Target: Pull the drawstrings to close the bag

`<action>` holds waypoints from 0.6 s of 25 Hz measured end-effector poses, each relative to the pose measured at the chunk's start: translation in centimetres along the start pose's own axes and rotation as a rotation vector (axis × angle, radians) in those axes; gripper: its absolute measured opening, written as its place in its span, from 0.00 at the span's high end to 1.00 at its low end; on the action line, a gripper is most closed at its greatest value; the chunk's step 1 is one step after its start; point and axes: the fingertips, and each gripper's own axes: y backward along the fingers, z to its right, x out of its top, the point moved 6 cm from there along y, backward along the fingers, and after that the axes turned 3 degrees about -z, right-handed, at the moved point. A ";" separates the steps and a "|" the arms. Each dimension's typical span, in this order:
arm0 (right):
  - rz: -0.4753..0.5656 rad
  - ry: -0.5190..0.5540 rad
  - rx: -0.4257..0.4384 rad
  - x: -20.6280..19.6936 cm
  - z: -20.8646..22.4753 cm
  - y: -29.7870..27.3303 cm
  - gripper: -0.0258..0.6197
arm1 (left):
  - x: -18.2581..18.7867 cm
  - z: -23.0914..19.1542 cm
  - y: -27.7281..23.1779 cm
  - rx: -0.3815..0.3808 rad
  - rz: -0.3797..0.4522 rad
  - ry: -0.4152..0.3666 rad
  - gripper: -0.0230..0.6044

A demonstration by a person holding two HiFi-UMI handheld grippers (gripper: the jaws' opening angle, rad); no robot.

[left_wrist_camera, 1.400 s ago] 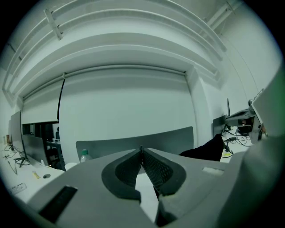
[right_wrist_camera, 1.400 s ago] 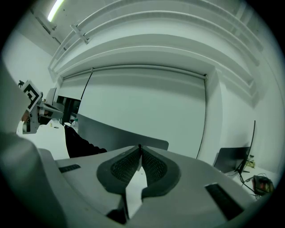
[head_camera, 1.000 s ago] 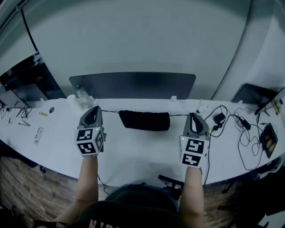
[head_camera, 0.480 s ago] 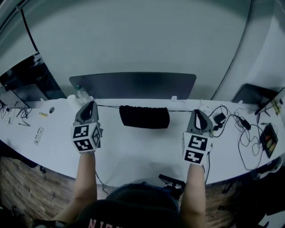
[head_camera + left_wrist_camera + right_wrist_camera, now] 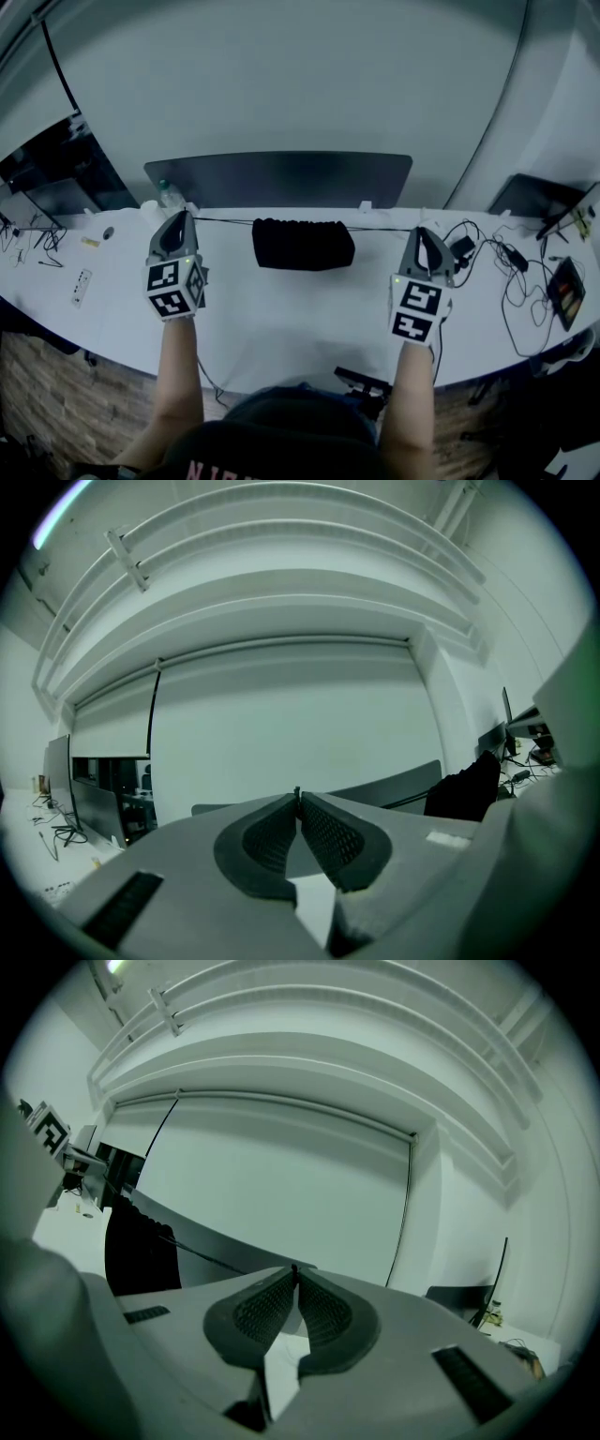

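While the black bag (image 5: pixel 303 245) is seen on the surface (image 5: pixel 281 309) between them, the left drawstring (image 5: pixel 223 222) is pinched by the left tool (image 5: pixel 178 219) and the right drawstring (image 5: pixel 384 229) by the right tool (image 5: pixel 422 233).

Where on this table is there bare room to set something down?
The wide bare strip of table in front of the bag, between the left gripper and right gripper. The right end is crowded with cables.

No words, brands or numbers can be read, only black-and-white square code markers on the cubes of the left gripper (image 5: pixel 178 218) and right gripper (image 5: pixel 424 232), reddish letters on the person's dark shirt (image 5: pixel 272 452) cut off at the bottom edge, illegible
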 end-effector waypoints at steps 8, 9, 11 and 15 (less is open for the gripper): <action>0.008 0.003 -0.023 0.4 0.7 -0.3 0.95 | 0.2 -1.1 0.0 0.036 0.004 -0.011 0.94; 0.007 0.003 -0.025 0.4 0.8 -0.3 0.95 | 0.2 -1.2 0.0 0.040 0.004 -0.011 0.94; 0.004 0.004 -0.028 0.4 0.9 -0.4 0.95 | 0.2 -1.4 0.0 0.047 0.003 -0.013 0.94; -0.004 0.001 -0.038 0.4 1.2 -0.7 0.95 | 0.2 -2.0 0.0 0.060 0.002 -0.016 0.94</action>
